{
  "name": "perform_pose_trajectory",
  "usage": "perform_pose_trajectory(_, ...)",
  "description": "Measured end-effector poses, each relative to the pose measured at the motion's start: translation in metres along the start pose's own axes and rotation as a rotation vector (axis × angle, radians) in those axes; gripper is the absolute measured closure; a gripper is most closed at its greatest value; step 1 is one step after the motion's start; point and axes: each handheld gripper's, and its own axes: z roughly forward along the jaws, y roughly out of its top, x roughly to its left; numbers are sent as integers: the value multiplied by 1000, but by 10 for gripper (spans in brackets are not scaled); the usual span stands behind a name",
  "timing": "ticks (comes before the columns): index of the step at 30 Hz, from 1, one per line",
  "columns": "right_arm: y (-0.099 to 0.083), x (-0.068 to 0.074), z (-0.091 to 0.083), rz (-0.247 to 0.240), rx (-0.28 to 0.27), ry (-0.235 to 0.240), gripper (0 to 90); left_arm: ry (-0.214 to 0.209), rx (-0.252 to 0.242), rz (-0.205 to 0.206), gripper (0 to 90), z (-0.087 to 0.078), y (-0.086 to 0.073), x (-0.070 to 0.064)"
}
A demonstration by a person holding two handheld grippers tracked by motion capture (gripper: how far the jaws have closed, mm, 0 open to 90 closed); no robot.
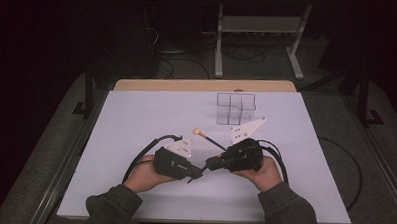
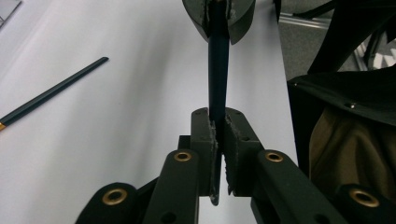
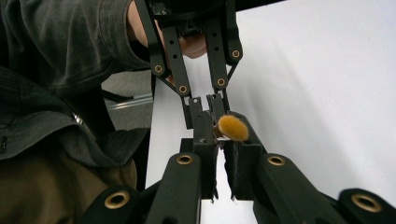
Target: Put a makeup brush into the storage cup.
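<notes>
One thin dark stick is the thing in hand. It hangs just above the table, near the front middle, bridged between the two claws. In the left gripper view the left claw is pinched tight on the stick's near end, pads pressed against both its sides. The stick runs straight up that view into the right claw, whose jaws are likewise closed on the far end.

In the high view the left claw and right claw meet tip to tip, each in one of the person's hands, with grey-green sleeves coming in from below.

A second brush lies flat on the table just beyond the claws, its pale round head towards the left. The left gripper view shows its dark handle apart from the held stick.

The right gripper view adds an orange fluffy tuft just beside the right claw, with the left claw right behind. I cannot tell which brush it belongs to.

Farther back stands a clear plastic organiser. The table is plain pale lilac-white with a wooden strip along its far edge. Around it is grey carpet, a metal frame and loose cables in a dark room.
</notes>
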Motion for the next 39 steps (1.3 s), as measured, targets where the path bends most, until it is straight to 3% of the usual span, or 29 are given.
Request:
perform_pose_trajectory(5, 3, 1, -3, -17, 55, -17, 829, 0, 3, -11, 782, 2, 1, -1)
perform_pose_trajectory(16, 14, 5, 1, -61, 117, -31, 829, -10, 26, -2, 838, 8, 4, -1)
perform_pose_trajectory(30, 14, 6, -1, -47, 37, -59, 770, -11, -83, -48, 847, 2, 2, 1)
perform_pose_trajectory(34, 13, 6, 1, -43, 23, -43, 823, -28, -84, -61, 846, 4, 1, 3)
perform_pose_trajectory(39, 15, 6, 3, -52, 62, -43, 828, -30, -71, -56, 804, 6, 0, 0)
